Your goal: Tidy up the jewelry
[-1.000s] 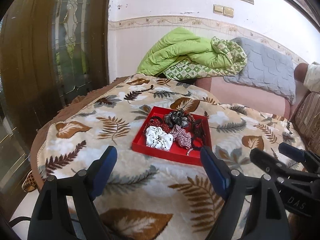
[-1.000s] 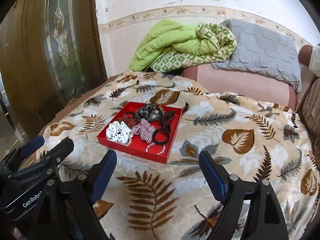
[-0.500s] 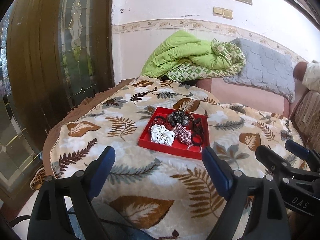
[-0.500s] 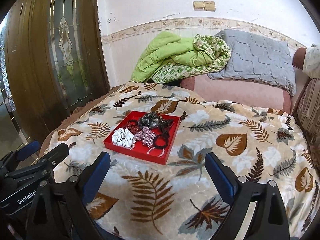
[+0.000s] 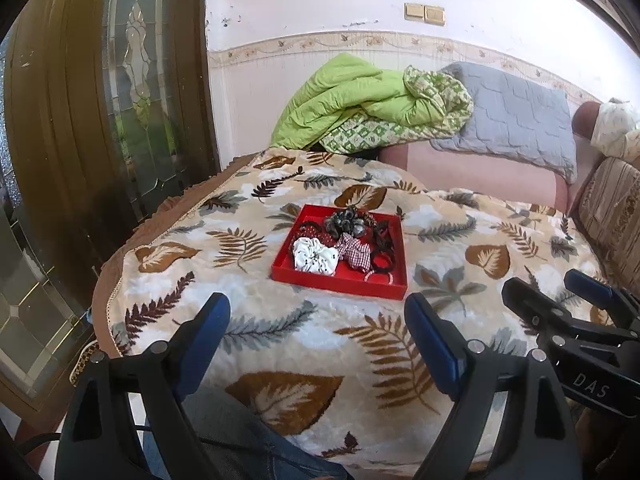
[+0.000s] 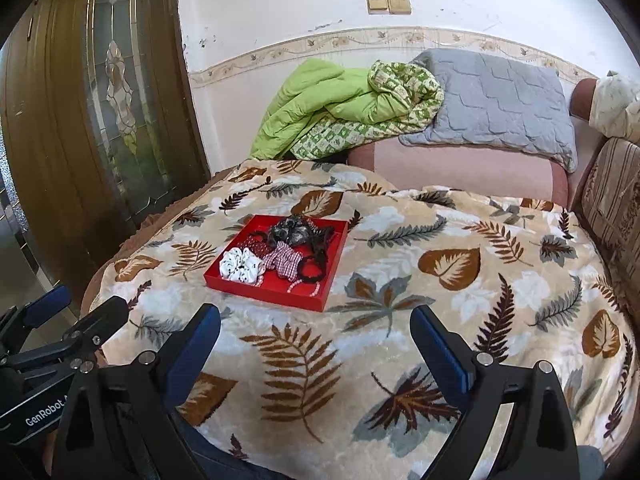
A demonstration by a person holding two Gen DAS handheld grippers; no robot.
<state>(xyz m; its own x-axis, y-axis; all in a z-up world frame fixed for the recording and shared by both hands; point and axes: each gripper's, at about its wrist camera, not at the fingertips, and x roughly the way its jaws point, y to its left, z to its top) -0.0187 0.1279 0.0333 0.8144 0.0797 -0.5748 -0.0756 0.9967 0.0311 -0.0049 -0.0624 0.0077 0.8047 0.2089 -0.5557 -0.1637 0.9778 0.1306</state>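
Observation:
A red tray (image 5: 340, 282) (image 6: 264, 294) lies on the leaf-print blanket. It holds a white scrunchie (image 5: 314, 256) (image 6: 240, 266), a red checked scrunchie (image 5: 356, 254) (image 6: 284, 262), a grey-black scrunchie (image 5: 346, 222) (image 6: 290, 232), black hair ties (image 5: 384, 260) (image 6: 314, 270) and a pink bead bracelet (image 5: 378, 276) (image 6: 304, 288). My left gripper (image 5: 316, 312) (image 6: 88, 300) hovers open, short of the tray's near edge. Beside it on the right, my right gripper (image 6: 316, 320) (image 5: 546, 284) is also open. Nothing is between either pair of fingers.
The blanket (image 6: 452, 264) covers a bed or couch whose edge drops off at the left. A green quilt (image 5: 360, 100) and a grey pillow (image 5: 516, 120) lie at the back. A wooden door with glass panes (image 5: 100, 120) stands left. A person's jeans-clad leg (image 5: 224, 436) shows below.
Both grippers have drawn back and slightly up from the tray, which now looks smaller and farther away. The right gripper's jaws stand a little wider. The tray's contents have not moved.

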